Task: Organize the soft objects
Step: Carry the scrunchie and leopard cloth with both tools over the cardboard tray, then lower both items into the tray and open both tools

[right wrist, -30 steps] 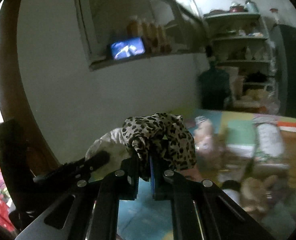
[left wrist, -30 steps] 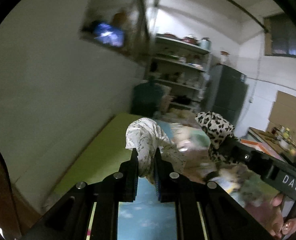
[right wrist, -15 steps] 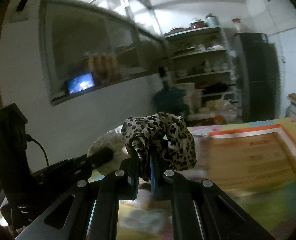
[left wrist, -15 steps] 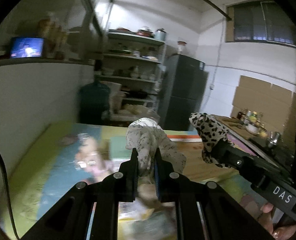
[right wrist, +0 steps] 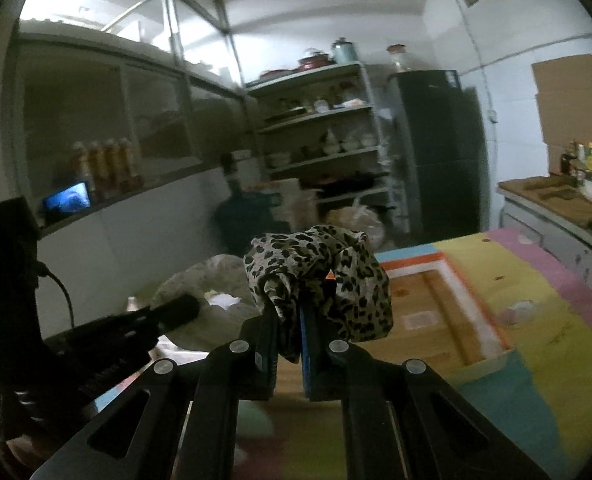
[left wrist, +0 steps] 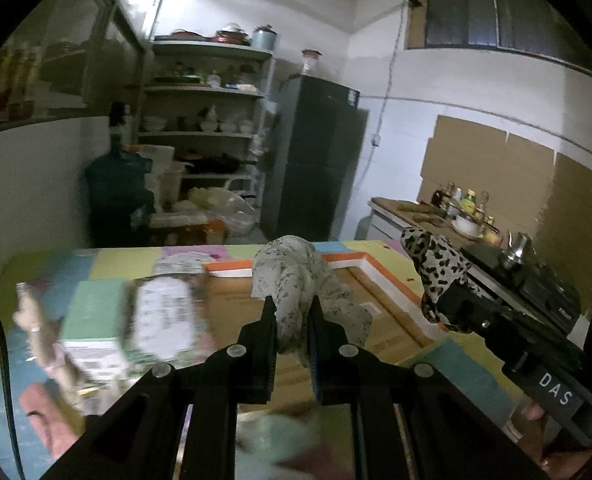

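Dim kitchen, pastel foam mat [left wrist: 128, 258] under a cardboard-lined tray [right wrist: 428, 304] | my left gripper [left wrist: 292, 312] pinches a crumpled pale speckled cloth [left wrist: 296, 276] | my right gripper [right wrist: 292, 312] pinches a bunched leopard-print cloth [right wrist: 324, 268], both above the tray.

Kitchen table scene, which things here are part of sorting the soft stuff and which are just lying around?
Part of the job:
pale speckled cloth, clamped in the left gripper
leopard-print cloth, clamped in the right gripper
orange-rimmed box

Just lying about:
fridge
shelf of dishes
water jug
condiment bottles
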`<state>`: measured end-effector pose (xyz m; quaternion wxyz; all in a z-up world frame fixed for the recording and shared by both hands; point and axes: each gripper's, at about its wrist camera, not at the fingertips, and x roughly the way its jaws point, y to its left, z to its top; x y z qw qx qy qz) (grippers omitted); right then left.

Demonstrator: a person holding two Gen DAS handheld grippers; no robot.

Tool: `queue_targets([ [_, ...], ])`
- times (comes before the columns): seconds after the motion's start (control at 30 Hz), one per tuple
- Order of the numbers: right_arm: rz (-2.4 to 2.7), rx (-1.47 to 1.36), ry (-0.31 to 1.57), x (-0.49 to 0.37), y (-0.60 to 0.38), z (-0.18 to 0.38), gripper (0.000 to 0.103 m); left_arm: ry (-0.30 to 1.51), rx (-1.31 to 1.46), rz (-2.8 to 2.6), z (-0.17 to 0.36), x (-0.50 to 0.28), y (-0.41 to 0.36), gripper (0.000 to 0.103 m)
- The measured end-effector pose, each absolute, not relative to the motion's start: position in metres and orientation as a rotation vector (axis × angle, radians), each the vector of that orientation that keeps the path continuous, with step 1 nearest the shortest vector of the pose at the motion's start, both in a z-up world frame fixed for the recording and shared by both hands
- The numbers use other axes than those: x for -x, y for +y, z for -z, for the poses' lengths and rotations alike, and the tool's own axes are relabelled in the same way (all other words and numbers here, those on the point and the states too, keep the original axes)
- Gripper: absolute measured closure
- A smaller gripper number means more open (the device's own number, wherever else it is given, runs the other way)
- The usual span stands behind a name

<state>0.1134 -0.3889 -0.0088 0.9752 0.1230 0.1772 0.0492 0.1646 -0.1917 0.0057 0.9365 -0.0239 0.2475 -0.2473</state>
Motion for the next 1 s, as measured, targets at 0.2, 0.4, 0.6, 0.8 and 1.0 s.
queue_targets([
  [0.2, -0.025, -0.267, 0.404, -0.121, -0.438, 0.026, 0.094, 0.570, 0.039, 0.534, 0.011, -0.188, -0.239, 0.089],
  [0.4, -0.006, -0.289, 0.463, -0.142, -0.463, 0.043, 0.093, 0.620, 0.061, 0.539, 0.028, -0.211, -0.263, 0.089],
  [0.6, -0.017, -0.287, 0.519, -0.167, -0.467, 0.058, 0.093, 0.681, 0.061, 0.524, 0.046, -0.230, -0.276, 0.090],
  [0.8, -0.011, -0.303, 0.575, -0.189, -0.471, 0.071, 0.093, 0.740, 0.043, 0.496, 0.060, -0.244, -0.284, 0.089],
  [1.0, -0.012, -0.299, 0.630, -0.207, -0.471, 0.083, 0.091, 0.800, 0.042, 0.475, 0.075, -0.256, -0.286, 0.089],
])
